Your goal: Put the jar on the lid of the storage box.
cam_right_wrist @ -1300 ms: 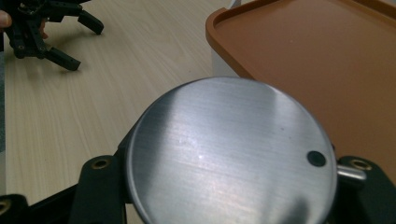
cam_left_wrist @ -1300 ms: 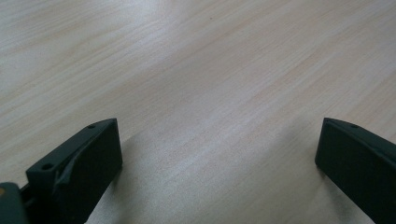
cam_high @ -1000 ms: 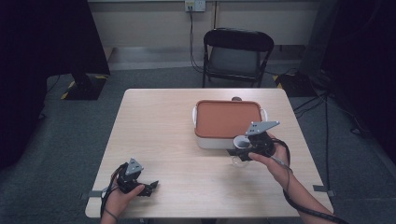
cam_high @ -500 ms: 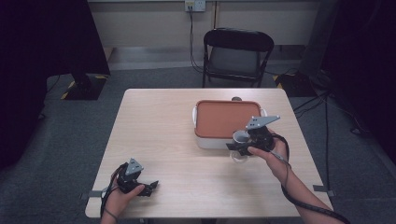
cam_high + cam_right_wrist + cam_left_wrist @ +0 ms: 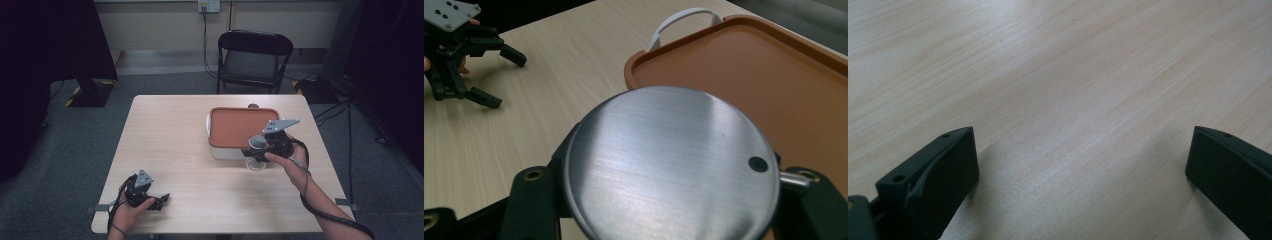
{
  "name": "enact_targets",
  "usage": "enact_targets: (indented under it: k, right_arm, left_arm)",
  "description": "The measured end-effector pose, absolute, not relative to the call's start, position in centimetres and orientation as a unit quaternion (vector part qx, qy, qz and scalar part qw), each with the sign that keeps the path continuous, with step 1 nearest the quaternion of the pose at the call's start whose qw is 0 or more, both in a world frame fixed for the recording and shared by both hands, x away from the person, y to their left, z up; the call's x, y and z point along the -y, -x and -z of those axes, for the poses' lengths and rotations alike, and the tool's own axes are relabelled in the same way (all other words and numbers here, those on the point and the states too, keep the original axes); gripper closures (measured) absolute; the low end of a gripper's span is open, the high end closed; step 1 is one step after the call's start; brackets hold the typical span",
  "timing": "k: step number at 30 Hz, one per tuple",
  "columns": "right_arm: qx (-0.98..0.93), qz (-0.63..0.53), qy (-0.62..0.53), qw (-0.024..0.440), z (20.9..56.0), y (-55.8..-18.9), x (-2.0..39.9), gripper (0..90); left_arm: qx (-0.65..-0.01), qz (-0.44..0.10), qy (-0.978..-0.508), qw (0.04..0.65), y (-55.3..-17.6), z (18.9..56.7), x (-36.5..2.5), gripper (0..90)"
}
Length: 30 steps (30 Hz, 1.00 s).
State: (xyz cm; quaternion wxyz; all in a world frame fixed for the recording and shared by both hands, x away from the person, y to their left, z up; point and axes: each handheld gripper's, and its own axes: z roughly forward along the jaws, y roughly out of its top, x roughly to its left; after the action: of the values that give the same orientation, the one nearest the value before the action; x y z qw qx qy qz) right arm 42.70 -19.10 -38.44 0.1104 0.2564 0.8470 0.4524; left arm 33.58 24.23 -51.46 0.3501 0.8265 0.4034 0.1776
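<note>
Brushed steel takes up most of my right gripper view: a round metal lid (image 5: 671, 167) with a small dark hole near its rim sits clamped in my right claw (image 5: 664, 200), one black jaw at each side of it, a short metal pin touching its right edge. In the high view the right claw (image 5: 257, 152) holds this piece just in front of the near edge of the container (image 5: 220, 147), a white box with a handle at its end and a flat orange-brown cover (image 5: 240, 127), and something pale and rounded, too small to make out, hangs just under the claw above the counter (image 5: 190, 130). The grey three-cornered plate on that claw juts over the orange-brown cover. From the right gripper view the cover's raised rim runs just behind the lid, and the white handle (image 5: 684, 20) arches beyond its far corner. My left claw (image 5: 152, 200) rests low at the near left corner of the counter, well apart from the container, and in the left gripper view its jaws stand wide apart with bare pale wood grain between them, gripping nothing. A dark folding chair (image 5: 252, 60) stands behind the far side of the counter, on grey floor.
</note>
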Motion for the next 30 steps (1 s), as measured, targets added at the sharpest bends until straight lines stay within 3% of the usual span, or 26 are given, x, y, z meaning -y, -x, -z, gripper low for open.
enact_targets:
  k: [30]
  right_arm:
    - [-0.839, -0.462, -0.265, 0.115, 36.2, -43.9, 19.0, 38.1]
  left_arm:
    - [-0.404, -0.178, -0.826, 0.35, -33.6, 51.5, -24.2, 0.2]
